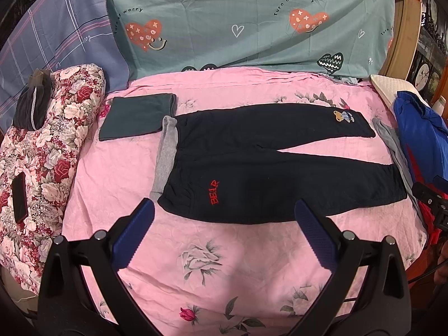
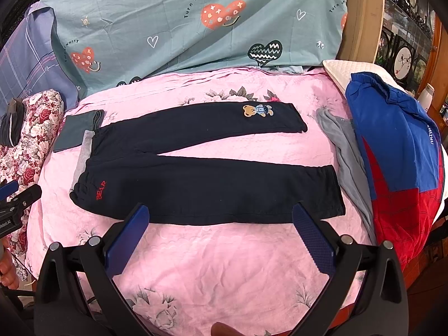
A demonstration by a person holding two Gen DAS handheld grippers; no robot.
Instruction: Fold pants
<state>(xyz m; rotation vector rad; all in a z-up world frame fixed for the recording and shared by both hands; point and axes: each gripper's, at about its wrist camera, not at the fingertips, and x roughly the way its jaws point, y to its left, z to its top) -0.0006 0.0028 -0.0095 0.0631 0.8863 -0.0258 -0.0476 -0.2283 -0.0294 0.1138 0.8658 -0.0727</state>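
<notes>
A: Two legs, both flat and spread apart, so no fold has been made. From the left wrist view, the pants (image 1: 252, 165) lie sideways on the pink bedspread (image 1: 224, 266), waistband to the left with its gray lining turned out, cuffs to the right. The red BEAR stitching sits on the near leg, the bear patch on the far one.

B: And the left gripper (image 1: 224, 207)?

A: Its jaws stand wide apart, empty, just short of the near leg's edge. A folded dark green cloth (image 1: 137, 117) lies beside the waistband, touching or slightly under its far corner. A flowered quilt (image 1: 50, 145) is bundled at the left.

B: The right wrist view?

A: Same pants (image 2: 201, 184), seen more from the cuff end. The right gripper (image 2: 219, 210) is also spread wide and holds nothing, poised at the near leg's lower edge. A gray garment (image 2: 344, 151) and a blue and red garment (image 2: 400, 168) are piled just beyond the cuffs. The left gripper shows at the far left edge.

B: So how far along?

A: I'd say the very start. The pants look smoothed and laid out, which is the preparation. Everything else is left: likely bringing one leg over the other, then folding the length over. The green cloth may be a finished piece, but I cannot tell.
</notes>
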